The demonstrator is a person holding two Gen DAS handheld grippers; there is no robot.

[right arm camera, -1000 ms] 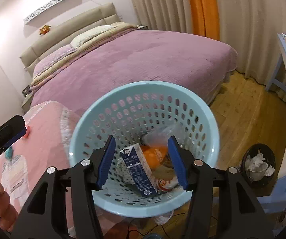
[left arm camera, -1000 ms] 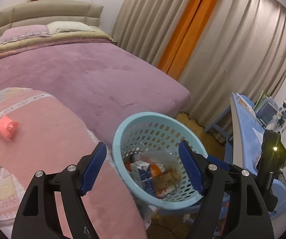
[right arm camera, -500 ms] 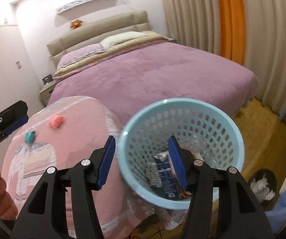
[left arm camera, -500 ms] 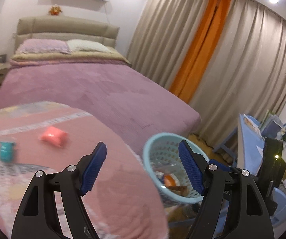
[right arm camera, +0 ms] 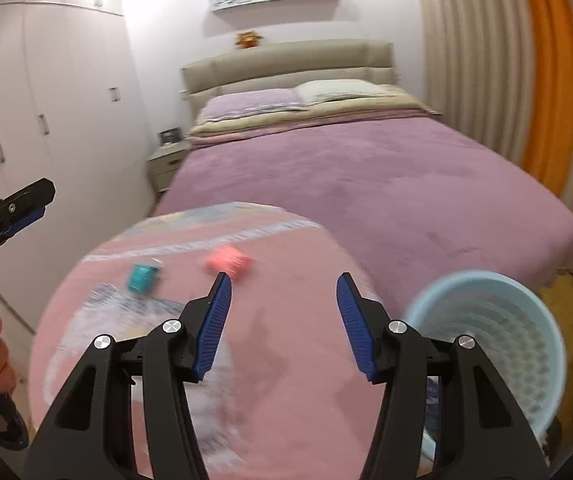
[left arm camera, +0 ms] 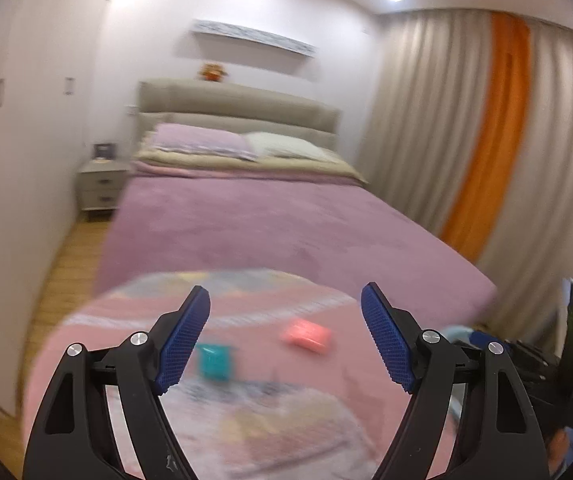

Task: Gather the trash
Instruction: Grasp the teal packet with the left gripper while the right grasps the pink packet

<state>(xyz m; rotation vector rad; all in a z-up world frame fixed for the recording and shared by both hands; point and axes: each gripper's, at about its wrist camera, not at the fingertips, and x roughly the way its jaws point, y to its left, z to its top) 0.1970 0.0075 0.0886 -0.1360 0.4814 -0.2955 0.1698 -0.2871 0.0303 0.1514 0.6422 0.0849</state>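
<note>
Pink round table (right arm camera: 278, 360) near me: teal scrap (right arm camera: 141, 277) left, pink scrap (right arm camera: 228, 261) right; both my claws spread, empty.

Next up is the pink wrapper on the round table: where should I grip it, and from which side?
Probably across the short sides of the pink wrapper, coming down from above. It lies flat and low on the tablecloth, longer one way than the other, apart from the teal piece. It is too blurred to pick an edge. The right hand-held gripper is open, empty and looks nearest.

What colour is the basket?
Light blue basket, perforated walls; clearest in the right wrist view.
</note>
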